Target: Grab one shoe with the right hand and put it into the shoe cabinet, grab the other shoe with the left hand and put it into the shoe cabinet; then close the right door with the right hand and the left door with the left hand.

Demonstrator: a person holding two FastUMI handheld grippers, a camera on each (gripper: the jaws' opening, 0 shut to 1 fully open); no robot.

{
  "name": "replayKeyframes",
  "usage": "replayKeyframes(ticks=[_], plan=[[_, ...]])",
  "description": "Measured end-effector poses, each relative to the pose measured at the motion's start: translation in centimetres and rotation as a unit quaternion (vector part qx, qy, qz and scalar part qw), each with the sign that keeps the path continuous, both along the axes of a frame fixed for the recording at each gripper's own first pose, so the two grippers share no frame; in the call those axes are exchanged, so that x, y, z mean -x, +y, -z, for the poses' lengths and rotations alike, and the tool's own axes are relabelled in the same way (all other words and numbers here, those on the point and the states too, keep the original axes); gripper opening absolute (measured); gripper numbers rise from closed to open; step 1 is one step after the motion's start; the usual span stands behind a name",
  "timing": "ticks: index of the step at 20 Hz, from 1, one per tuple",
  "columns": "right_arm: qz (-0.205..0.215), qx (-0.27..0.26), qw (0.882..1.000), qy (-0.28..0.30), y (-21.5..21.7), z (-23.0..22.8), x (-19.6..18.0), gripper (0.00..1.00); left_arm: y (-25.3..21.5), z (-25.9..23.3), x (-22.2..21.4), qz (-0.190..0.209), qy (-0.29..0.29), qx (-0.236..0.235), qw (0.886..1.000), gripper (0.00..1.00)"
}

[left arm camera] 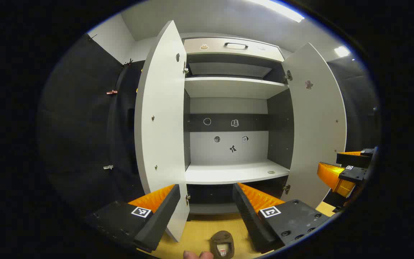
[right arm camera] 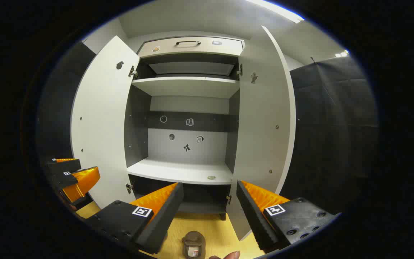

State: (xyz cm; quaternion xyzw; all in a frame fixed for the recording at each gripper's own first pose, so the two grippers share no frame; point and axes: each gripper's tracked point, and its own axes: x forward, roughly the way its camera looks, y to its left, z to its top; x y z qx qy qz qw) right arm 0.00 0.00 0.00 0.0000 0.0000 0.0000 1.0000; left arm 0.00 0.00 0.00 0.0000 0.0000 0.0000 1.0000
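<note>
- The shoe cabinet point(left arm camera: 228, 172) stands straight ahead with both doors swung wide, and its white middle shelf point(left arm camera: 235, 172) is bare apart from a small round disc point(left arm camera: 271, 172) near the right front edge.
- The left door point(left arm camera: 160, 122) hangs open towards me on the left gripper view's left side; the right door point(left arm camera: 314, 126) stands open on the far side of the opening.
- In the right gripper view the same right door point(right arm camera: 264, 118) stands just above and behind that gripper's right finger.
- The left gripper point(left arm camera: 207, 201) has its jaws spread wide with nothing between them, pointing at the cabinet's lower opening.
- The right gripper point(right arm camera: 208, 201) is likewise wide open and grips nothing; it also shows at the right edge of the left gripper view point(left arm camera: 347, 172).
- A brown shoe point(left arm camera: 222, 244) lies on the yellow wooden floor point(left arm camera: 199, 230) below and between the left gripper's fingers, apart from them, in front of the cabinet.
- The right gripper view shows a brown shoe point(right arm camera: 194, 245) on the floor between its own fingers too; I cannot tell whether it is the same one.
- Small stickers point(left arm camera: 233, 148) dot the cabinet's grey back panel, and a top drawer with a dark handle point(left arm camera: 235, 45) sits above the upper shelf.
</note>
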Motion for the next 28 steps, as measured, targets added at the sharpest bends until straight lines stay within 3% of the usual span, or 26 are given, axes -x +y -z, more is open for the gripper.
replayKeyframes(ticks=[21, 24, 28], plan=[[-0.012, -0.01, 1.0, 0.001, 1.6, 1.0, -0.1, 0.98, 1.0, -0.7, 0.1, 0.006, -0.018, -0.002, 1.0, 0.94], [-0.024, -0.013, 0.999, 0.022, 2.5, 3.5, 0.0, 0.98, 1.3, -0.3, 0.2, 0.005, -0.023, -0.005, 1.0, 0.94], [-0.034, -0.013, 0.994, 0.101, 3.5, 10.6, 0.6, 0.98, 1.7, 1.3, 0.6, 0.006, -0.01, -0.008, 1.0, 0.94]])
